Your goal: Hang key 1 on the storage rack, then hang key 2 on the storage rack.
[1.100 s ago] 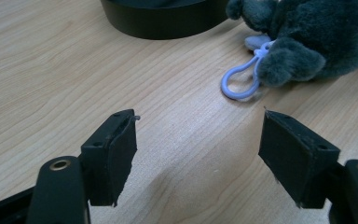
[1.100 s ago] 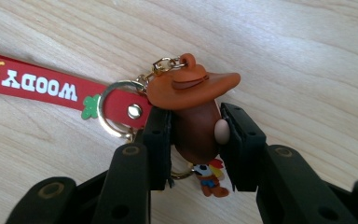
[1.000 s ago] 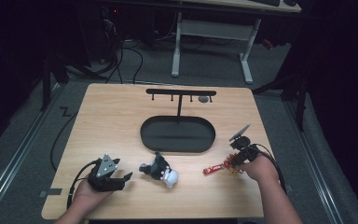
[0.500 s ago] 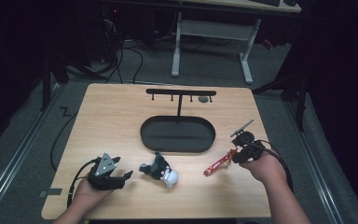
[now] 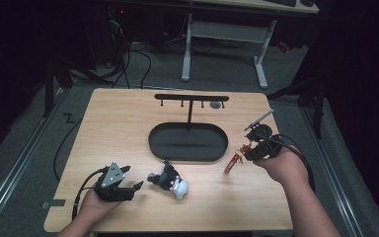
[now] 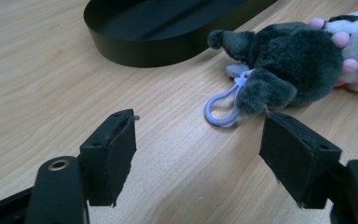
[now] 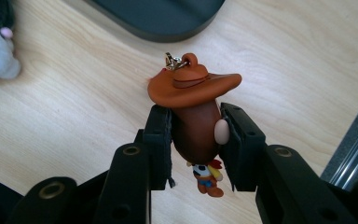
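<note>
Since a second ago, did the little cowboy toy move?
Yes. The cowboy toy, clamped in the right gripper, has lifted off the table and now hangs closer to the black tray's right end.

Wood table: black oval tray with hook stand at center, plush keychain toy at 6 o'clock, just clear of tray.

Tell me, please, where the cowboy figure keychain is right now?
The cowboy figure keychain is clamped in the right hand-held gripper, at the table's right side in the high view, beside the black oval tray.
</note>
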Tool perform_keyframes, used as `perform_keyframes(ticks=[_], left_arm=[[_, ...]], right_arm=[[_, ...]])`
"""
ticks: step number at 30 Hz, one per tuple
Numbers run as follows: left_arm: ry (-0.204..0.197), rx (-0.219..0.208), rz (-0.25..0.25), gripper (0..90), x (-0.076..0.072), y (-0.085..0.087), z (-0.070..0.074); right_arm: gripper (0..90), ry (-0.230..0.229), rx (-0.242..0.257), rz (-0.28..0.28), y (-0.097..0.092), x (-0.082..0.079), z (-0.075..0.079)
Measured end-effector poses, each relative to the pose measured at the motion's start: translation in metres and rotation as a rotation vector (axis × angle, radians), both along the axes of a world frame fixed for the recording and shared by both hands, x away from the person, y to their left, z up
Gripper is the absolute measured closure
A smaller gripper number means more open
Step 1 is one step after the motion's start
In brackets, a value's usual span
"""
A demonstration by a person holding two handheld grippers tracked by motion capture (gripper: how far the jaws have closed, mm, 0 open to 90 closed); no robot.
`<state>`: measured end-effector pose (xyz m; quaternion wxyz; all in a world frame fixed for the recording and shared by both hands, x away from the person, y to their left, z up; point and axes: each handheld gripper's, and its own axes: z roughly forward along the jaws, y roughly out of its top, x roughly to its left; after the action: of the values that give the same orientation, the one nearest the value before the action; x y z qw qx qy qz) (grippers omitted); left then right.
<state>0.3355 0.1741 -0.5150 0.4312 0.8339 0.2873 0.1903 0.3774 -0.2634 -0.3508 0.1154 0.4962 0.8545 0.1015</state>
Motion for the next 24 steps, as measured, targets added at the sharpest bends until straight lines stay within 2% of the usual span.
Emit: perform_keyframes(ticks=[5,12,17,20,24], left_arm=[[-0.007,0.0,0.009,26.9,0.0,0.002,0.001],[-0.005,-0.006,0.021,27.0,0.0,0.003,0.002],[-0.007,-0.005,0.018,27.0,0.0,0.002,0.001],[-0.005,-0.013,0.018,27.0,0.001,0.002,0.001],[-0.003,-0.003,0.014,26.9,0.001,0.003,0.0]], right_arm=[[65.9,-0.01,0.01,-0.01,0.004,0.003,0.013],[65.8,-0.027,0.015,0.004,0.013,0.007,0.026],[65.9,-0.039,0.019,0.009,0.017,0.011,0.028],[65.9,-0.056,0.038,-0.003,0.017,0.015,0.03],[65.8,-0.056,0.033,0.006,0.019,0.019,0.031]])
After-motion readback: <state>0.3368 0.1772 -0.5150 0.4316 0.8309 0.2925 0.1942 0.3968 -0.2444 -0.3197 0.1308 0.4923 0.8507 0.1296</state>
